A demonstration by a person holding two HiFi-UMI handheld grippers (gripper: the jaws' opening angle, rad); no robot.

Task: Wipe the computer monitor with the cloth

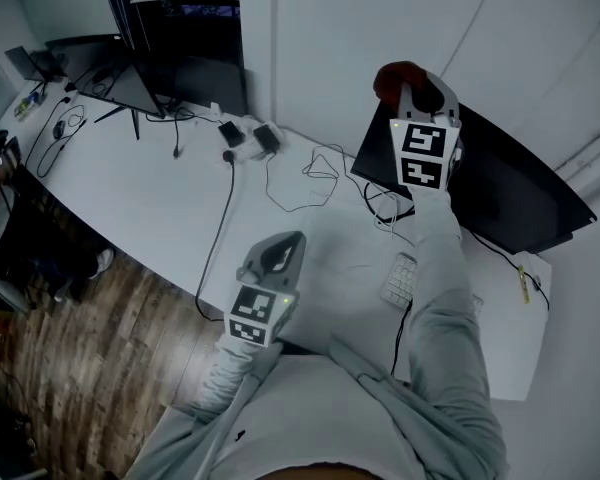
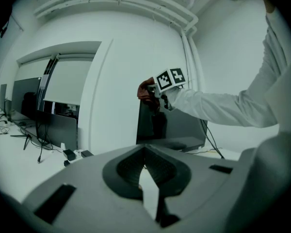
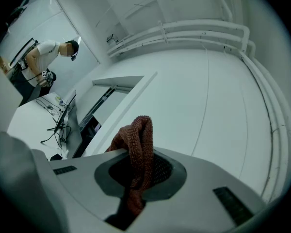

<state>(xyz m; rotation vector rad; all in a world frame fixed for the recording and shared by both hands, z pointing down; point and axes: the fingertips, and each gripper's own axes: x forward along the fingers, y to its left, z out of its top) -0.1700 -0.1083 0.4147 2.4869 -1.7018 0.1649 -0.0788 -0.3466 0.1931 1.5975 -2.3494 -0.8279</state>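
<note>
The rust-red cloth (image 3: 138,144) was bunched between the jaws of the right hand-held gripper (image 3: 136,178), which was clamped on it, a fold poking out past the tips. It sat at an upper corner of the dark monitor (image 1: 500,198) (clearest in the left gripper view). Wiping well would probably mean pressing that fold flat and sweeping evenly, keeping hard jaws off the screen. The left hand-held gripper (image 1: 272,256) hovered closed and empty over the bench (image 1: 150,203).

Rust-red cloth (image 3: 140,144), black monitor (image 1: 510,193), white desk (image 1: 160,208)
</note>
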